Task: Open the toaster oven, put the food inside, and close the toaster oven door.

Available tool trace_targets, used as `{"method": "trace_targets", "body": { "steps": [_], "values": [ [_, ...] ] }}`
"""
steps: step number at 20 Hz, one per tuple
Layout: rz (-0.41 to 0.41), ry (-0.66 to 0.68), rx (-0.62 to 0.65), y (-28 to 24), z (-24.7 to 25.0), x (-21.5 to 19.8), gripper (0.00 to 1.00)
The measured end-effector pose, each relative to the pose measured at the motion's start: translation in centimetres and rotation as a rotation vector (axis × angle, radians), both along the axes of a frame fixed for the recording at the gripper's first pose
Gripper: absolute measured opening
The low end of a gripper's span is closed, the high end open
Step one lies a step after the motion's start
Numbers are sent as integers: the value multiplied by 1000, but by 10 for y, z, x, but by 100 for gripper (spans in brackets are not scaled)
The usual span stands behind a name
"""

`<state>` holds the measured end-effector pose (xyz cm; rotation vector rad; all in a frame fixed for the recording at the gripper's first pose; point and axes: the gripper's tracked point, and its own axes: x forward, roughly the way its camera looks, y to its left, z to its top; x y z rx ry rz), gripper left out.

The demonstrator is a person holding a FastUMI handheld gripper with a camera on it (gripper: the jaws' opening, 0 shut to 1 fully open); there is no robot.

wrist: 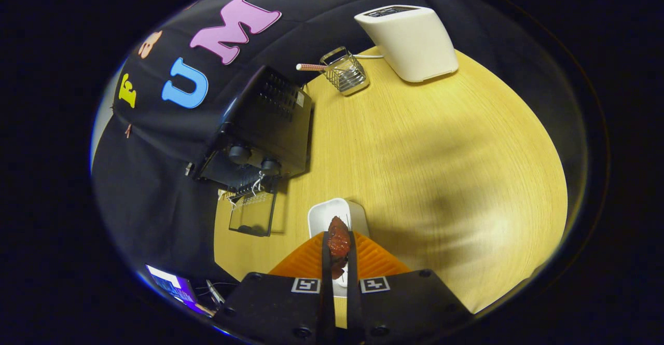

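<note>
Wooden table point(415, 142) carries a black oven point(259, 127) with its door point(252, 212) down, so the way in looks open. Gripper point(338, 246) has both fingers clamped on the reddish food point(338, 241), lifted above a white dish point(332, 215), likely for carrying to the oven; a wire basket point(346, 72) holds a striped stick point(310, 67).

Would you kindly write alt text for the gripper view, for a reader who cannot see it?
The gripper is shut on a reddish piece of food, held above a white dish on a wooden table. Beyond the fingers a black toaster oven stands with its door open; farther back are a wire basket and a white toaster.
</note>
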<state>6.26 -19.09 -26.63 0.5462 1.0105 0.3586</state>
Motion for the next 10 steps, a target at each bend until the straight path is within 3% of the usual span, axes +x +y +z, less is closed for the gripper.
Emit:
{"method": "trace_targets", "body": {
  "steps": [4,10],
  "values": [
    [-16,-42,-35,4,20,-1,13],
    [-115,-118,-38,32,62,-9,13]
  ]
}}
